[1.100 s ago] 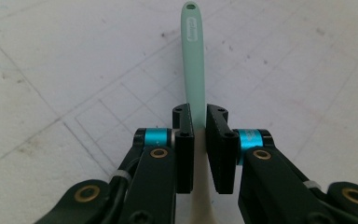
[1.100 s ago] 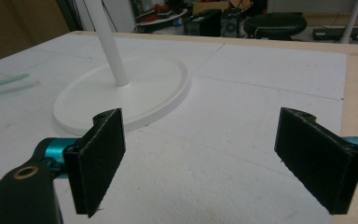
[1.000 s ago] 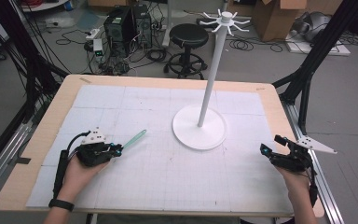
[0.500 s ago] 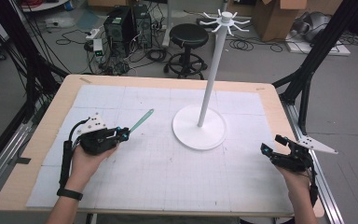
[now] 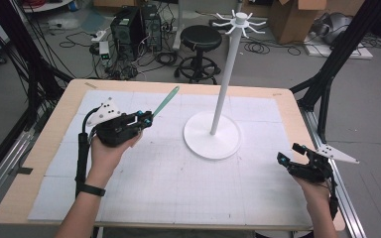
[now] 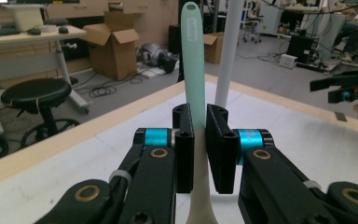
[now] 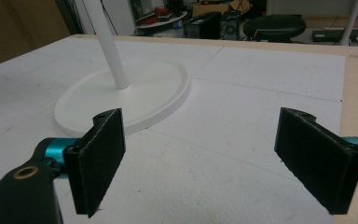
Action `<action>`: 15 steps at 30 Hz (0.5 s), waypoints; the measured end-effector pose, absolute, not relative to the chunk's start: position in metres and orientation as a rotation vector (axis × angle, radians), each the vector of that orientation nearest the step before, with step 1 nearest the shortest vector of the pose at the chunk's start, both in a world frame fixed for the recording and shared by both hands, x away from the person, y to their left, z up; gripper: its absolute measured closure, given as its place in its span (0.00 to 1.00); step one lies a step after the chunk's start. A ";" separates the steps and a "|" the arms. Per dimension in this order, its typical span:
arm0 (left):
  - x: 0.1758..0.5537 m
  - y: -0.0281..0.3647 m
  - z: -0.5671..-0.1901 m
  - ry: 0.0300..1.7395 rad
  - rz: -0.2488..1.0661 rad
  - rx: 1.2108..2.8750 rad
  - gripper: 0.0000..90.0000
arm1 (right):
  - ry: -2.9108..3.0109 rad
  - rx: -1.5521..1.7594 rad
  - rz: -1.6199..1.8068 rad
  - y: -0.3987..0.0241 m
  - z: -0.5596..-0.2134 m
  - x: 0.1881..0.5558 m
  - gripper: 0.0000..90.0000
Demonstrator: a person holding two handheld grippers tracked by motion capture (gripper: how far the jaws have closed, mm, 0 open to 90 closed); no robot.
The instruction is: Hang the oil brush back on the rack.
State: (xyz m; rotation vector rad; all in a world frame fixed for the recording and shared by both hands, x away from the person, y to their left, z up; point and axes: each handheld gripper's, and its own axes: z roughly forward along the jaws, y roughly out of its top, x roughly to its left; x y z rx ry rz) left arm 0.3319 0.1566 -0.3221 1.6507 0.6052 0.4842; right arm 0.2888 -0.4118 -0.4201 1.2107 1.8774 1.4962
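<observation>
White foam covers the table [image 5: 178, 198]. Left gripper [image 5: 146, 119] is clamped on a mint spatula [image 5: 165, 101], lifted toward the hook stand [image 5: 225, 89]; hanging probably remains. Right gripper [image 5: 290, 154] waits with jaws apart.

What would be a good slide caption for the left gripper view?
Left gripper clamps a mint-green utensil handle before the white stand pole.

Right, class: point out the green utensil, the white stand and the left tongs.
green utensil [image 6: 192, 56], left gripper view, handle shaft.
white stand [image 5: 212, 144], high view, round base.
left tongs [image 5: 147, 119], high view, tips gripping the utensil.
</observation>
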 end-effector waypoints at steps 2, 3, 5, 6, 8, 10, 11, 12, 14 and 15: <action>0.333 0.152 -0.314 0.595 0.497 1.633 0.91 | 1.877 1.210 1.497 -0.412 -0.420 0.289 0.17; 0.334 0.150 -0.309 0.582 0.496 1.621 0.91 | 1.877 1.210 1.497 -0.412 -0.420 0.289 0.17; 0.335 0.146 -0.300 0.564 0.513 1.607 0.91 | 1.875 1.212 1.499 -0.412 -0.420 0.289 0.17; 0.335 0.143 -0.296 0.556 0.521 1.598 0.91 | 1.875 1.212 1.499 -0.412 -0.420 0.289 0.17; 0.335 0.140 -0.287 0.541 0.527 1.579 0.91 | 1.874 1.211 1.501 -0.412 -0.420 0.289 0.17; 0.335 0.133 -0.273 0.517 0.539 1.553 0.91 | 1.876 1.212 1.501 -0.412 -0.420 0.289 0.17; 0.335 0.133 -0.273 0.517 0.539 1.553 0.91 | 1.876 1.211 1.500 -0.412 -0.420 0.289 0.17; 0.334 0.131 -0.269 0.508 0.542 1.551 0.91 | 1.876 1.211 1.500 -0.412 -0.420 0.289 0.17; 0.333 0.126 -0.260 0.485 0.542 1.537 0.91 | 1.876 1.209 1.502 -0.412 -0.420 0.289 0.17; 0.332 0.123 -0.256 0.472 0.547 1.535 0.91 | 1.875 1.210 1.501 -0.412 -0.420 0.289 0.17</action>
